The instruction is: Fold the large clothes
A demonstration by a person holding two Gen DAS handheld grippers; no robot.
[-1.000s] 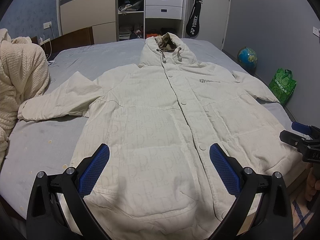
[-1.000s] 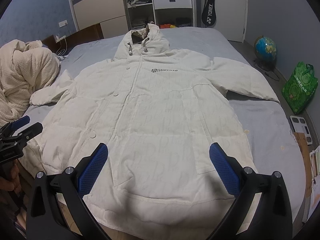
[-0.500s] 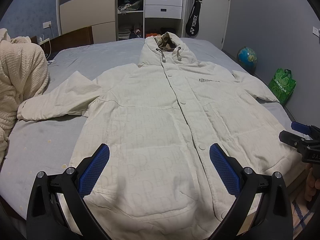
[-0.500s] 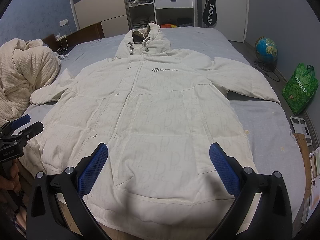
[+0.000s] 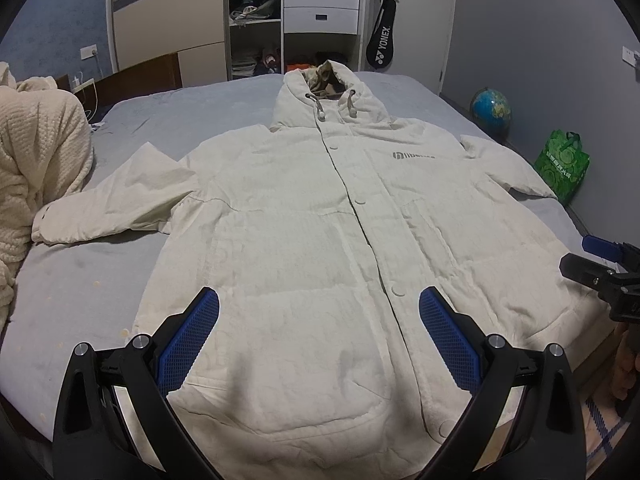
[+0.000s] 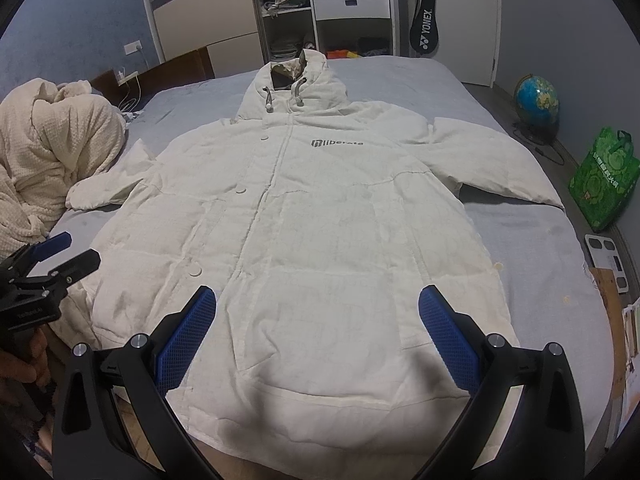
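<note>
- The left gripper (image 5: 319,320) hangs over the coat's hem with its blue-padded jaws spread wide, holding nothing.
- The right gripper (image 6: 318,320) hangs likewise, jaws spread and empty.
- The white hooded coat (image 5: 340,240) lies flat and face up on the grey bed (image 5: 80,280), buttoned, sleeves out to both sides.
- A cream blanket (image 5: 36,168) is heaped just beside the left sleeve.
- A globe (image 6: 536,100) and a green bag (image 6: 604,180) stand on the floor to the right.

Big white coat (image 5: 320,240) spread flat on gray bed (image 5: 80,288), filling the middle. Left gripper (image 5: 319,320) wide open at the bottom, above the hem.
</note>
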